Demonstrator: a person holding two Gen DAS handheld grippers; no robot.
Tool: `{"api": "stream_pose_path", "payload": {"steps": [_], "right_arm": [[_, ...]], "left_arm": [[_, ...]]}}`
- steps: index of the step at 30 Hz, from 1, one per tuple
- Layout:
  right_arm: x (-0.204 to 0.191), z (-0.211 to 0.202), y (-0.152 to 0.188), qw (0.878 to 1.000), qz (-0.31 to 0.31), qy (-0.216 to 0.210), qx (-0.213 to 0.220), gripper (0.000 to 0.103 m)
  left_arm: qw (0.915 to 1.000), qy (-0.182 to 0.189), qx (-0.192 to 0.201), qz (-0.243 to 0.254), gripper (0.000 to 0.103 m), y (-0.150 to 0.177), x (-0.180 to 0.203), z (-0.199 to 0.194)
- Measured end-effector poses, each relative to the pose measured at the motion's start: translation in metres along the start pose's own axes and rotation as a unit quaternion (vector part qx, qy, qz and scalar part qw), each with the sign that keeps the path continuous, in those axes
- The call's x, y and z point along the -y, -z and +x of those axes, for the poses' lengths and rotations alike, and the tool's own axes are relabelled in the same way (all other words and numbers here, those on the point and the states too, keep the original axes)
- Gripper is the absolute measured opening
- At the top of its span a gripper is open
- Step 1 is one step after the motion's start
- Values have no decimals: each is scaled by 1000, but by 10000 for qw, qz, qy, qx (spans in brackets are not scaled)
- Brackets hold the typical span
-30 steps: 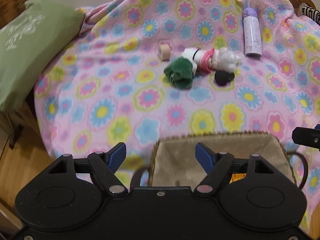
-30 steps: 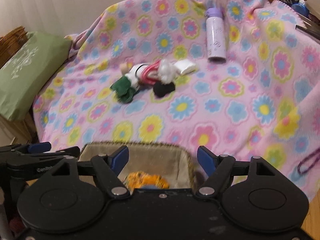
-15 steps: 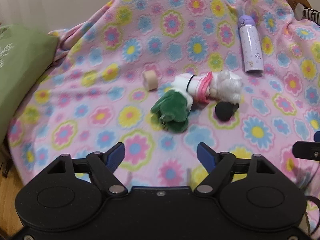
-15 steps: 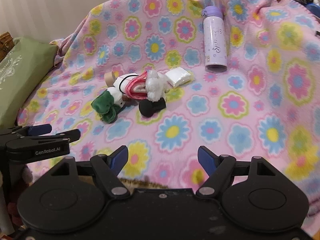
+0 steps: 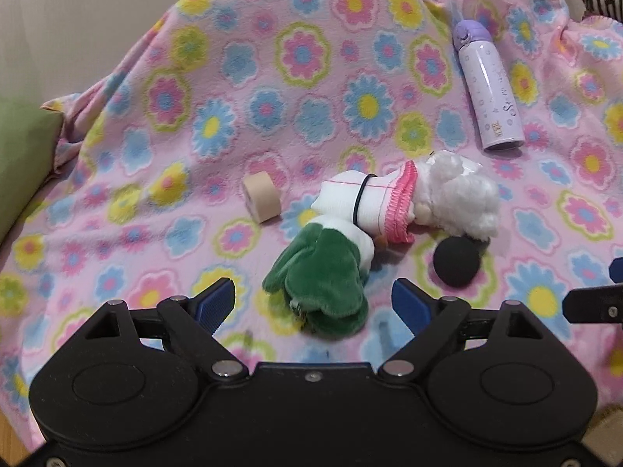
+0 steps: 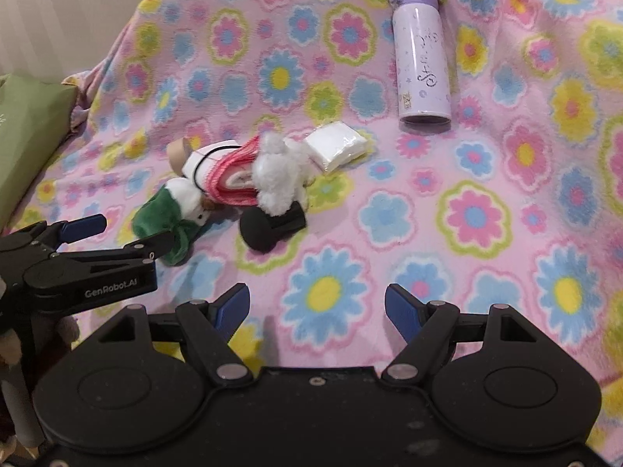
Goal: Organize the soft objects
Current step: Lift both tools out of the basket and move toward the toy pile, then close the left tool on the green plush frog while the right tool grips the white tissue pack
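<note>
Clutter is the main risk at this moment, because the soft things lie in one tight heap on the flowered blanket [image 5: 272, 89]. The left tool [image 5: 313, 303] has just been opening; its jaws now stand wide with nothing pressed between them, and the green plush toy [image 5: 323, 276] lies just in front of them, at about 12 o'clock from the tool in the left wrist view. The right tool [image 6: 317, 309] stands half open and empty, over bare blanket, with the heap at about 10 o'clock from it. The green plush toy touches the white sock with pink cuff [image 5: 370, 202], and the fluffy white toy [image 5: 459, 198] leans on that sock. If the left tool closes too far forward, it may catch the sock too and drag the whole heap. The black foam ball [image 5: 456, 262], at 3 o'clock from the green toy, could roll away when pushed. The beige tape roll [image 5: 261, 196] and the purple bottle [image 5: 488, 89] are hard things and should not be taken by mistake. Both tools are near each other, so they may collide.
</note>
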State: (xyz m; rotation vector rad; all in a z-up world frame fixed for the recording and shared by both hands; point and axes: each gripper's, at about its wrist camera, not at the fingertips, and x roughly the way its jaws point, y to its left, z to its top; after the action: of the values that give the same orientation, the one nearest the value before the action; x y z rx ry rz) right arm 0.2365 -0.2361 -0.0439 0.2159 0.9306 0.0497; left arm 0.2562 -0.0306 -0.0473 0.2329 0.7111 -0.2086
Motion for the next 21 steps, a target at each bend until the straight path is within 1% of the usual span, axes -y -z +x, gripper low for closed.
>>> {"api": "stream_pose_path", "payload": {"steps": [3,8,11,12,14,16,19,21], "right_arm": [[3,9,-4,10000,52,26,-53,76],[7,20,-7,9999,86,30,-43,76],[8,25,-9,9999,85,76,17,76],[8,28,-11,9999,85,87,30,76],[8,31,-14,9999,83,94,69,77],[8,35,-18,9998,52,119,128,77],[9,40,-23,9996,9,194,227,77],[10,42,-28,9993,32,230,298,77]], "left_arm": [[10000,73,-29,-5,85,-2,2,16],[9999,-22,21,121,85,-3,9,39],[9999,-115,36,56,87,-2,3,52],[10000,-71,32,-8,86,-2,-1,55],[9999,-3,11,-155,77,-2,-10,60],[9997,-61,11,-255,75,-3,-19,63],[9989,-198,114,-419,72,-3,-34,65],[9983,-224,122,-532,72,-4,-44,68]]}}
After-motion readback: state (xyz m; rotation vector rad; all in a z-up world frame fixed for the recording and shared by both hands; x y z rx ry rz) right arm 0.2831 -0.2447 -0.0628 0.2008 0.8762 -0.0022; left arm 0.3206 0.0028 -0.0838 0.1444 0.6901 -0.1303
